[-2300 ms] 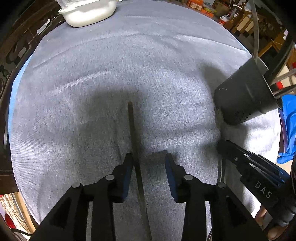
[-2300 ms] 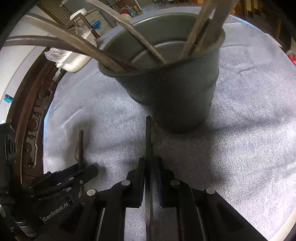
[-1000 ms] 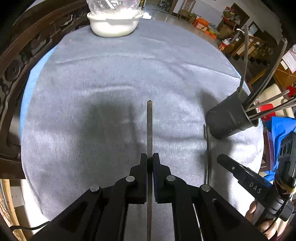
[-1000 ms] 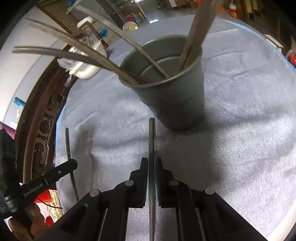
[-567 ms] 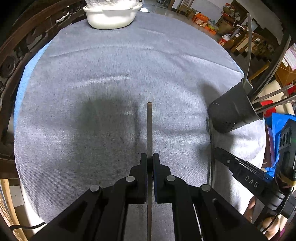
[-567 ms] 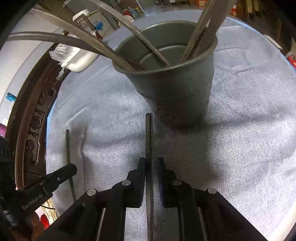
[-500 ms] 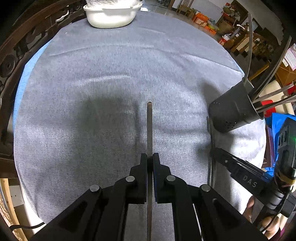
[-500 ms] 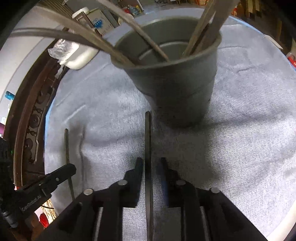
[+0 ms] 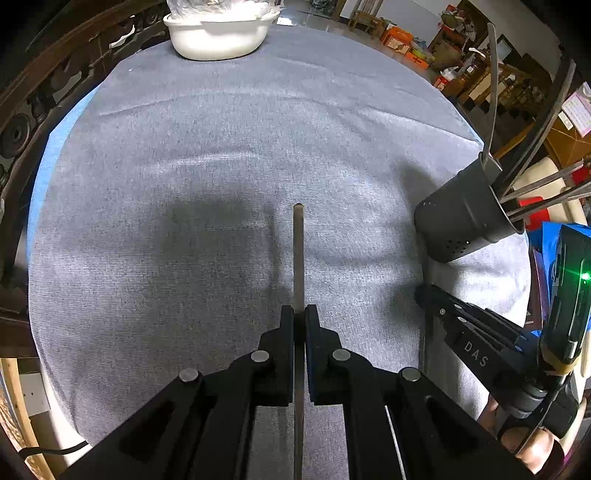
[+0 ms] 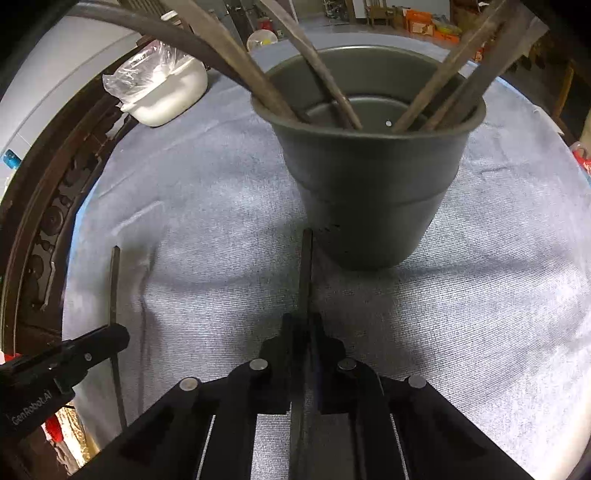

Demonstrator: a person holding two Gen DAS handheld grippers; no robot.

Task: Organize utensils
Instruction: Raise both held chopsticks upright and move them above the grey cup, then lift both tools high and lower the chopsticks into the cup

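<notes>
1. The left gripper (image 9: pixel 299 314) is seen closed on a thin dark flat utensil handle (image 9: pixel 298 254), which is pinched between its black fingers and projects forward over the grey cloth-covered round table (image 9: pixel 207 155).
2. The same left gripper (image 10: pixel 110 338) is shown at the lower left of the right wrist view, with the thin handle (image 10: pixel 114 284) clamped in it and extending past its tip.
3. The right gripper (image 10: pixel 303 321) is seen clamped on a second narrow dark utensil strip (image 10: pixel 306 269); its jaws have just been closing, and the strip lies between them.
4. The tip of that second strip is found just beside the lower wall of the dark grey tapered utensil cup (image 10: pixel 373 192); whether it touches cannot be told.
5. The cup (image 9: pixel 461 218) stands on the cloth near the table's right edge in the left wrist view, with the right gripper (image 9: pixel 424 295) just below it.
6. Several long brownish utensil handles (image 10: pixel 332 96) are seen leaning inside the cup against its rim.
7. A white oval dish covered with clear plastic (image 9: pixel 219 33) is placed at the far edge of the table, well apart from the cup.
8. A hand (image 9: pixel 532 439) is glimpsed under the right gripper's body at the lower right.
</notes>
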